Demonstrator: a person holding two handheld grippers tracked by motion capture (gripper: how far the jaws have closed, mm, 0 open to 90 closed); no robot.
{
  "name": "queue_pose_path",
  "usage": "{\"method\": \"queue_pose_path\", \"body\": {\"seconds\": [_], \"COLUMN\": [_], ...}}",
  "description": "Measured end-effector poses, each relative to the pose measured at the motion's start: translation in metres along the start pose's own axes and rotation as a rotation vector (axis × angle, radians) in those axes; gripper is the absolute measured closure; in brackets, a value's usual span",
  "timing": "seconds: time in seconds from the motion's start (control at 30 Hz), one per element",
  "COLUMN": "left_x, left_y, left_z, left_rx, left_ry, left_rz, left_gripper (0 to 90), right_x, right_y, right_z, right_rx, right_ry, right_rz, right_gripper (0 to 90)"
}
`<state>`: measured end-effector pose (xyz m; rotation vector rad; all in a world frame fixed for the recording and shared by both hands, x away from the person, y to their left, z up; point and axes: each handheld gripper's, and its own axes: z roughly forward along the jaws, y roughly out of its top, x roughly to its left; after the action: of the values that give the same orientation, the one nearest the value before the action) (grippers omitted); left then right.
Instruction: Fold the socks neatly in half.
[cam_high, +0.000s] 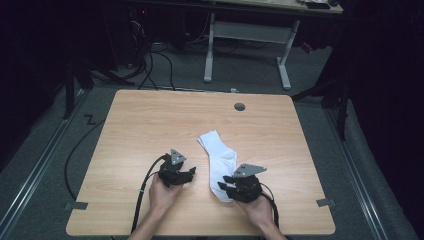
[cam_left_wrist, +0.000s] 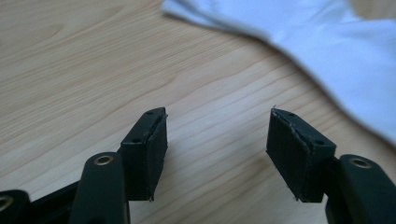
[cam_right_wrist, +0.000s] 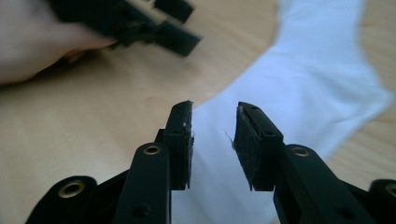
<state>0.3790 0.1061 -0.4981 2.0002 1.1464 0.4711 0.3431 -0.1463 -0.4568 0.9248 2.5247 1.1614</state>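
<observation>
The right gripper, jaws slightly apart and empty, hovers over the white sock's near end, nearer than the open, empty left gripper beside the sock on the bench.

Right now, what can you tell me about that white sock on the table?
The white sock looks like soft knit fabric, lying flat and bent at the heel on the wooden table, cuff toward the far side, toe nearest the person. It seems doubled or layered at the cuff. The right gripper hovers over its toe end, jaws parted, nothing pinched.
</observation>
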Motion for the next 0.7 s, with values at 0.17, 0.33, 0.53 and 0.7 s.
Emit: {"method": "queue_pose_path", "body": {"seconds": [0.17, 0.33, 0.53, 0.7], "left_x": [-0.029, -0.054, -0.057, -0.053], "left_y": [0.021, 0.029, 0.013, 0.003], "left_z": [-0.001, 0.013, 0.016, 0.008], "left_rx": [-0.051, 0.0, 0.055, 0.058], "left_ry": [-0.11, -0.165, -0.159, -0.152], "left_rz": [0.05, 0.122, 0.127, 0.129], "left_gripper": [38.6, 38.6, 39.4, 39.8], "right_x": [-0.036, -0.044, -0.025, -0.009], "right_y": [-0.001, -0.01, -0.019, -0.018], "right_z": [0.004, 0.018, 0.031, 0.03], "right_rx": [0.016, 0.055, 0.087, 0.078], "right_ry": [-0.12, -0.127, -0.074, -0.036], "right_rz": [0.081, 0.081, 0.029, -0.029], "right_gripper": [62.8, 63.1, 65.0, 65.5]}}
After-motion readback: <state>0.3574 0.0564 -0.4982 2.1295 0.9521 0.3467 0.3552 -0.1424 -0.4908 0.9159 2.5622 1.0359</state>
